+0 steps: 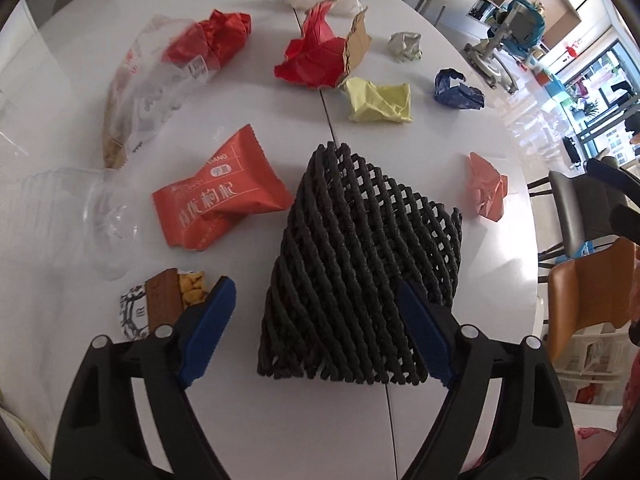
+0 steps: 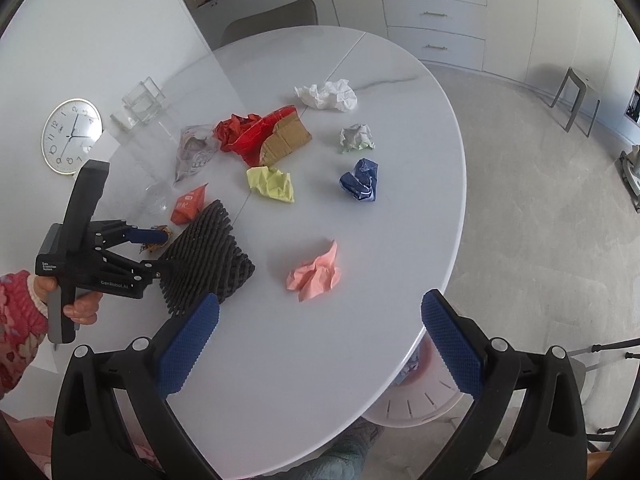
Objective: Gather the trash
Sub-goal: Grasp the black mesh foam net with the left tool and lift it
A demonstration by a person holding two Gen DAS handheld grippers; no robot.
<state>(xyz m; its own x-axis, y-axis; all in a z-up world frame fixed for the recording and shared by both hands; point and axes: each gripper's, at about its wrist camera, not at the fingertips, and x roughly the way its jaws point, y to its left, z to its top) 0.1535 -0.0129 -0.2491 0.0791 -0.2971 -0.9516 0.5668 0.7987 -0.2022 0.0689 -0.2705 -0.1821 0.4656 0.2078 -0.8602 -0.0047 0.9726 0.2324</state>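
Observation:
Trash lies scattered on a white round table (image 2: 320, 340). A black foam net sleeve (image 1: 360, 264) lies in front of my left gripper (image 1: 316, 300), which is open with its fingers on either side of the sleeve's near end. The sleeve also shows in the right wrist view (image 2: 204, 256). My right gripper (image 2: 320, 320) is open and empty above the table's near edge, with a crumpled pink paper (image 2: 316, 272) just ahead of it. Other trash includes an orange snack packet (image 1: 220, 196), yellow paper (image 1: 378, 100), blue paper (image 1: 458, 90), red paper with cardboard (image 1: 320, 52) and white tissue (image 2: 328, 94).
A clear plastic bag with red paper (image 1: 160, 76), a clear plastic cup (image 1: 80, 216) and a small snack wrapper (image 1: 160, 304) lie at the left. A round clock (image 2: 72, 134) and a glass container (image 2: 142, 104) stand at the far left. Chairs (image 1: 588, 280) stand beside the table.

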